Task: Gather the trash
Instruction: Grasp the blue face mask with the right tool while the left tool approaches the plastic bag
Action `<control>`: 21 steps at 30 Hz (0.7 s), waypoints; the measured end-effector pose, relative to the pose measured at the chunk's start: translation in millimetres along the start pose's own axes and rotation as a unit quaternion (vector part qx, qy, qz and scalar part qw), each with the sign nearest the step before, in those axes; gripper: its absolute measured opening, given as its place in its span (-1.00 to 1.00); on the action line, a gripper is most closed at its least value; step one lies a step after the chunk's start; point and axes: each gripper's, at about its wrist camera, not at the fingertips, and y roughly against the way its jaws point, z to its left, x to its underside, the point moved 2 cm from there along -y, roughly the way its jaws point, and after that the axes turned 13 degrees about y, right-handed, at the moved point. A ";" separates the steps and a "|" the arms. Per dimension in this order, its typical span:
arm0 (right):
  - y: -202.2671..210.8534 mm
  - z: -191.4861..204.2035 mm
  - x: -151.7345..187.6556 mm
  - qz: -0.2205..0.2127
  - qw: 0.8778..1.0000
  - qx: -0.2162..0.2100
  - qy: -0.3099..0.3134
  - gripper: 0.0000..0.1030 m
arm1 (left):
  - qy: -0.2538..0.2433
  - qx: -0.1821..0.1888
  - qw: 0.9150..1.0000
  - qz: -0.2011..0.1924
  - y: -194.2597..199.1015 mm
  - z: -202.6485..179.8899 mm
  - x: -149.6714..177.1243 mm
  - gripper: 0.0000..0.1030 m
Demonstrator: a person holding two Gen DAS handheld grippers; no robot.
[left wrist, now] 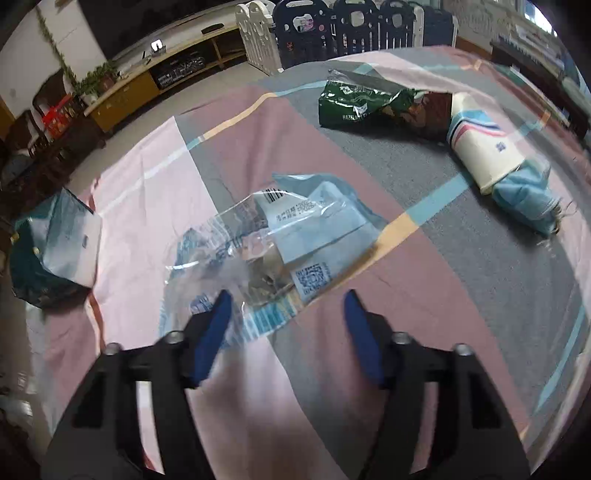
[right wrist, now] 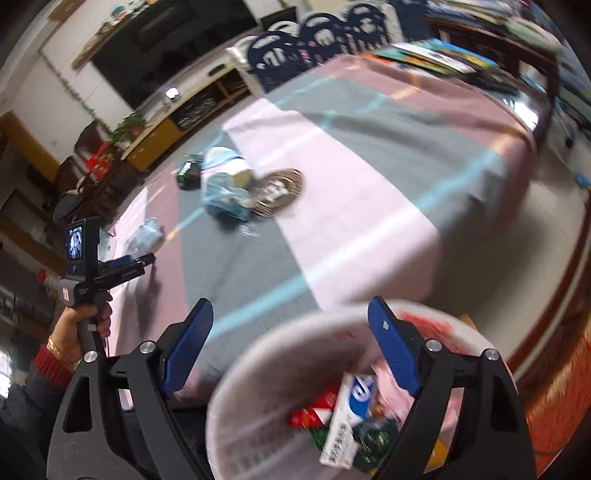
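In the left wrist view my left gripper (left wrist: 286, 299) is open, its blue fingers just above a clear and light-blue plastic wrapper (left wrist: 273, 240) lying on the patchwork cloth. Farther off lie a green snack bag (left wrist: 354, 103) and a white paper cup (left wrist: 480, 140) with blue tissue (left wrist: 524, 199) in it. In the right wrist view my right gripper (right wrist: 291, 306) is open and empty above a white trash basket (right wrist: 236, 369) holding several wrappers. The left gripper (right wrist: 136, 258) shows there too, near the wrapper (right wrist: 146, 232), with the cup and bag pile (right wrist: 225, 181) beyond.
A round woven coaster (right wrist: 280, 190) lies by the cup. A teal and white bag (left wrist: 55, 243) sits at the cloth's left edge. A low cabinet (left wrist: 147, 77) and a play fence (left wrist: 332, 29) stand behind. Books (right wrist: 436, 55) lie at the far right.
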 end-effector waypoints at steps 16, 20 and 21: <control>-180.9 98.0 -105.0 0.067 0.957 0.072 0.272 -0.17 | 0.163 0.084 0.981 -0.069 104.9 68.8 59.2 0.28; -170.1 93.8 -85.9 0.075 0.969 -0.001 0.235 -0.66 | 0.108 0.055 0.988 -0.095 89.6 61.2 15.1 0.84; -164.0 94.0 -79.1 0.075 0.970 -0.013 0.232 -0.66 | 0.079 0.031 0.991 -0.100 81.6 53.7 2.6 0.90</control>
